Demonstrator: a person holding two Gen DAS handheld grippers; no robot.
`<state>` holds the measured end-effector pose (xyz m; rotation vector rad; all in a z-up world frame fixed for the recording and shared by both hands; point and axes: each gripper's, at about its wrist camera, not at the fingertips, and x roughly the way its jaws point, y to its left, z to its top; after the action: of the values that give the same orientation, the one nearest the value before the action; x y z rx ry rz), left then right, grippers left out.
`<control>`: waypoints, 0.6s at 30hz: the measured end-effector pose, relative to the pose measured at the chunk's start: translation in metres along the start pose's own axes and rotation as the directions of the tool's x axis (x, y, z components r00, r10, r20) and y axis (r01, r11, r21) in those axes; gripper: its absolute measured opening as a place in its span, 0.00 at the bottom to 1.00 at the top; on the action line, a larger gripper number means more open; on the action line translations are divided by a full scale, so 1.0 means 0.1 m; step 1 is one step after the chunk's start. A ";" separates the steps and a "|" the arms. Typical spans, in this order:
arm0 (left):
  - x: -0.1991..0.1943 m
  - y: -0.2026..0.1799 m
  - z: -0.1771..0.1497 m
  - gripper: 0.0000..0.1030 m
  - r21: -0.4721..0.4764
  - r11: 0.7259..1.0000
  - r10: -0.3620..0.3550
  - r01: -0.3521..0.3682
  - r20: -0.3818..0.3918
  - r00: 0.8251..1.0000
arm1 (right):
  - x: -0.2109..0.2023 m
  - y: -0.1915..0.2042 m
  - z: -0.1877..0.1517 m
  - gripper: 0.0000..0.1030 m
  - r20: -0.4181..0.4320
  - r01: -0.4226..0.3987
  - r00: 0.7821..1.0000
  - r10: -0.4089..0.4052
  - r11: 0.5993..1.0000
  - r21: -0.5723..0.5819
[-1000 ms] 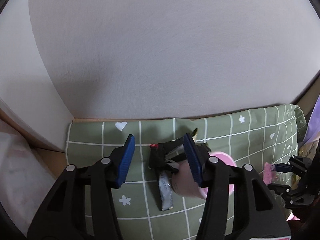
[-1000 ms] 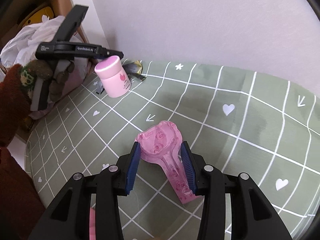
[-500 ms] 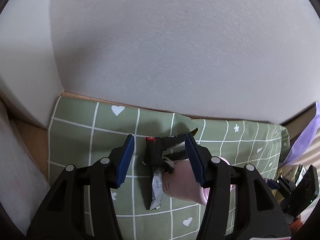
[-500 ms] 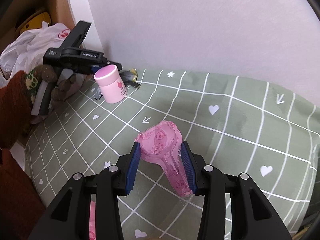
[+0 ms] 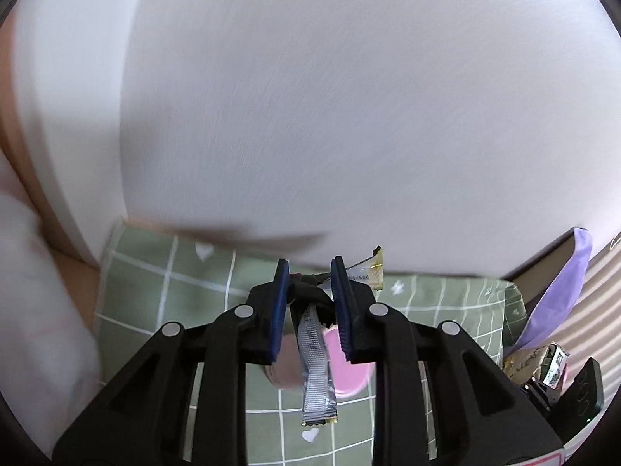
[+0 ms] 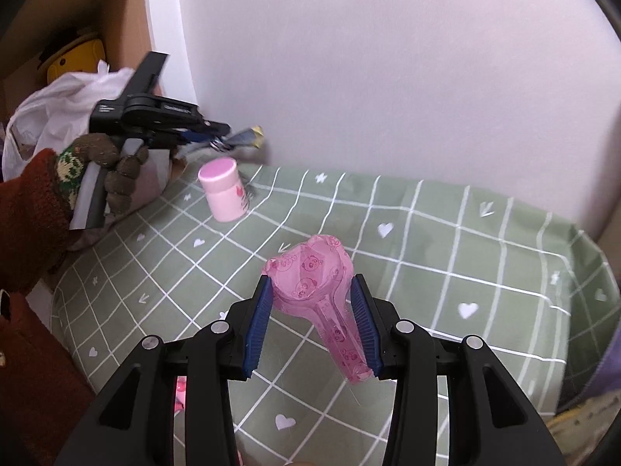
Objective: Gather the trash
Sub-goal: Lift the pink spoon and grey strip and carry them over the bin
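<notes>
The pick-up step looks to be in hand on both sides. The left claw (image 5: 309, 272) is closing on a bunch of empty wrappers (image 5: 316, 345): a silver sachet hangs down between its blue pads while a gold-edged one pokes out beyond the tips, and the right wrist view shows that bunch lifted clear of the green checked cloth (image 6: 446, 256) on the desk, near the wall. The right claw (image 6: 310, 291) stands part-way apart, its pads pressing either side of a pink printed wrapper (image 6: 310, 275), which it carries above the cloth. A pink-lidded jar (image 6: 224, 188) stands on the cloth below the left claw, not held. Next, I judge, both loads need carrying to a bin; the white plastic bag (image 6: 58, 105) behind the gloved hand (image 6: 112, 171) seems the likely place, though that is a guess. The left grip should firm up first, since the dangling sachet could slip out.
</notes>
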<state>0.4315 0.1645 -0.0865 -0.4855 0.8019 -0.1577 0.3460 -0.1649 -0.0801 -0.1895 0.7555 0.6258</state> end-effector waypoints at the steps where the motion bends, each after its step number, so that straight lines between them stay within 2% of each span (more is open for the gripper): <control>1: -0.12 -0.09 0.03 0.21 0.028 1.000 0.006 -0.007 0.034 0.999 | -0.07 0.00 0.00 0.38 0.013 0.015 1.000 -0.015 1.000 0.001; 4: -0.47 -0.42 0.07 0.21 0.115 0.993 0.020 -0.035 0.128 0.992 | -0.27 0.00 0.00 0.38 0.039 0.070 0.997 -0.071 0.997 0.016; 6: -0.68 -0.72 0.06 0.21 0.195 0.978 0.029 -0.067 0.195 0.980 | -0.43 -0.03 0.00 0.38 0.056 0.109 0.992 -0.112 0.993 0.041; 8: -0.90 -1.11 0.00 0.21 0.293 0.953 -0.007 -0.072 0.261 0.965 | -0.63 -0.06 -0.01 0.38 0.081 0.153 0.984 -0.158 0.986 0.067; 10: -1.06 -1.39 -0.05 0.21 0.357 0.933 -0.062 -0.048 0.292 0.955 | -0.88 -0.10 -0.02 0.38 0.111 0.201 0.971 -0.212 0.975 0.098; 14: -1.26 -1.87 -0.14 0.21 0.450 0.892 -0.199 0.052 0.286 0.937 | -1.38 -0.20 -0.06 0.38 0.167 0.291 0.933 -0.319 0.941 0.172; 18: -1.34 -2.34 -0.28 0.21 0.525 0.834 -0.331 0.169 0.231 0.915 | -1.89 -0.27 -0.13 0.39 0.203 0.388 0.877 -0.436 0.891 0.235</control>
<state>0.3294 -0.0091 0.0953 -0.1146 0.3536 -0.5109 0.2492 -0.2788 0.0397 -0.0905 0.5011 0.1599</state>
